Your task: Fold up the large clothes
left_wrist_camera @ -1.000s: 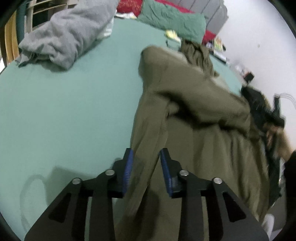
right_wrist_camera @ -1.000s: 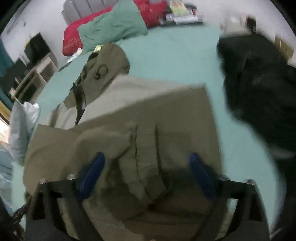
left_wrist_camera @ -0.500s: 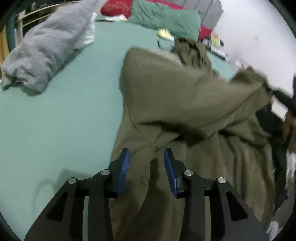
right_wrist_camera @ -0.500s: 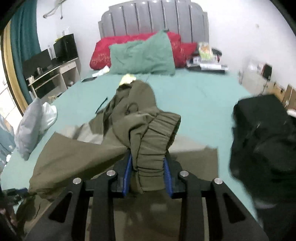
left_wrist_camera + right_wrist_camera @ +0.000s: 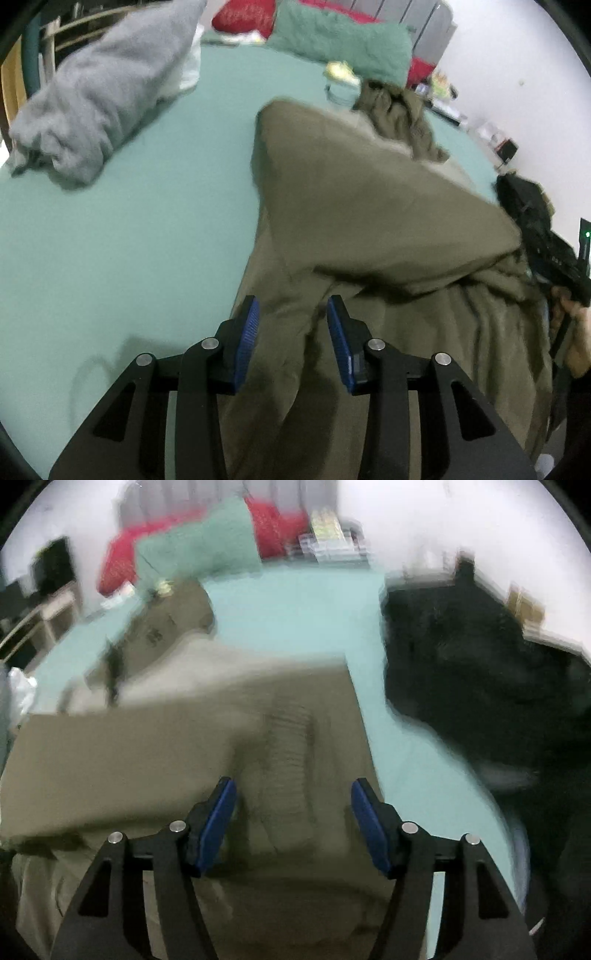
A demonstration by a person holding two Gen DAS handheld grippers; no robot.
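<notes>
An olive-green hooded garment [image 5: 369, 206] lies spread on the teal bed, its hood [image 5: 399, 114] toward the pillows and a sleeve folded across the body. My left gripper [image 5: 291, 325] is open, its blue pads either side of a fold of the garment's left edge. My right gripper [image 5: 293, 812] is open above the garment [image 5: 184, 746] near the ribbed sleeve cuff [image 5: 291, 746]; this view is motion-blurred. The right hand and its tool show at the left wrist view's right edge [image 5: 554, 258].
A grey bundled cloth [image 5: 103, 96] lies at the bed's left side. A black garment [image 5: 480, 664] lies on the right side. Green [image 5: 340, 40] and red [image 5: 243, 18] pillows stand at the headboard. Bare teal sheet [image 5: 129, 240] lies left of the garment.
My right gripper has let go of the sleeve cuff and opened; the sleeve now lies folded across the garment's body. My left gripper has opened a little wider over the garment's edge.
</notes>
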